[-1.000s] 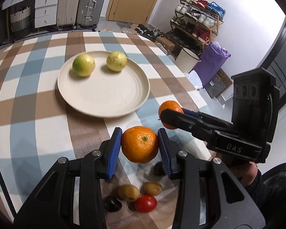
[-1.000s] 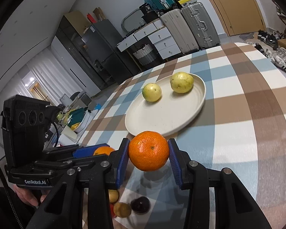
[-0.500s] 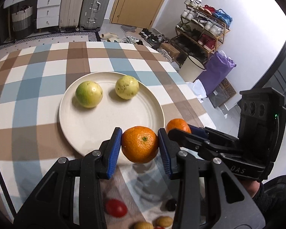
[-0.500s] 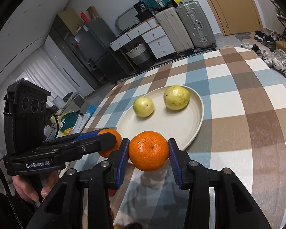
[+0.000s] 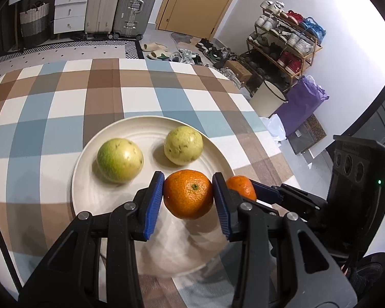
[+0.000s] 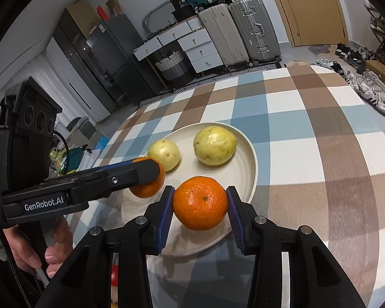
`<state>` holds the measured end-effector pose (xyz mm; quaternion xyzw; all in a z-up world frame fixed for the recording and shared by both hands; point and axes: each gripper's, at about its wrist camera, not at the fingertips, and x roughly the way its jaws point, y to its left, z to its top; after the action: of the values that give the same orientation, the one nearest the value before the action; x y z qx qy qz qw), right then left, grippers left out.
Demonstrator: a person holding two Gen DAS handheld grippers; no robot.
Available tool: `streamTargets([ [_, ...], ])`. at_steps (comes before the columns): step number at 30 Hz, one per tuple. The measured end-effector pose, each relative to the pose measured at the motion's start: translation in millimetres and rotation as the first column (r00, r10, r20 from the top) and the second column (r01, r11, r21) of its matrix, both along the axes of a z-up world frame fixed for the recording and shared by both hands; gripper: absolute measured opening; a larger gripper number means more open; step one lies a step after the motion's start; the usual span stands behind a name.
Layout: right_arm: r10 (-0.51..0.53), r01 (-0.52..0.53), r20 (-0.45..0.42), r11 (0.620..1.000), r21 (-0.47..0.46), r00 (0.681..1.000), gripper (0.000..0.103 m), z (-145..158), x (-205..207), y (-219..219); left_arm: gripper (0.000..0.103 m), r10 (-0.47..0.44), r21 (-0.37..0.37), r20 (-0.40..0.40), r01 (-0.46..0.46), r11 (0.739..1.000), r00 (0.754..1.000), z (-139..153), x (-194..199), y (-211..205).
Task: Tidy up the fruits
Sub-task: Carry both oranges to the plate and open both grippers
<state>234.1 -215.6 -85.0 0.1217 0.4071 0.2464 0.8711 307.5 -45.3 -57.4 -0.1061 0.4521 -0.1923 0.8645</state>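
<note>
Oranges: left gripper [image 5: 188, 200] clamps one orange [image 5: 188, 193] | right gripper [image 6: 200, 206] clamps another orange [image 6: 200, 206] | both above plate [image 5: 89, 154]

In the left wrist view, the second round orange mandarin [image 5: 240, 186] shows only as a sliver; the near blue-padded finger [image 5: 222, 205] of the left hand-held gripper [image 5: 188, 200] hides its left side, and the black right hand-held gripper [image 5: 246, 192] covers the rest. The near rim of the round cream plate [image 5: 151, 269] is blurred and partly hidden behind the black gripper arms.

In the right wrist view, a small red round thing [image 6: 114, 277] peeks between the gripper arms, too hidden to identify. The person's hand [image 6: 38, 251] is cut off by the picture's dark left edge.
</note>
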Motion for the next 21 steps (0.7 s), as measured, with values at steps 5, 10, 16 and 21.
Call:
streamTargets([
  [5, -0.003, 0.003, 0.001, 0.998, -0.067, 1.000, 0.041, -4.8, 10.4, 5.5, 0.036, -0.018, 0.028, -0.015, 0.018, 0.999, 1.000, -7.4, 11.7, -8.4],
  [10, 0.010, -0.009, 0.013, 0.993, -0.121, 1.000, 0.041, -7.1, 14.8, 12.4, 0.036, -0.025, 0.027, -0.034, 0.026, 0.999, 0.999, -16.5, 24.1, -13.1],
  [16, 0.010, -0.005, 0.031, 0.985, -0.172, 0.999, 0.046, -11.2, 20.8, 19.1, 0.036, -0.012, 0.029, -0.045, 0.013, 0.999, 0.999, -22.0, 32.8, -15.7],
  [21, 0.004, 0.006, 0.060, 0.984, -0.179, 0.998, 0.064, -4.3, 17.1, 17.2, 0.036, -0.020, 0.045, -0.052, 0.022, 0.999, 0.998, -19.5, 31.2, -17.4],
])
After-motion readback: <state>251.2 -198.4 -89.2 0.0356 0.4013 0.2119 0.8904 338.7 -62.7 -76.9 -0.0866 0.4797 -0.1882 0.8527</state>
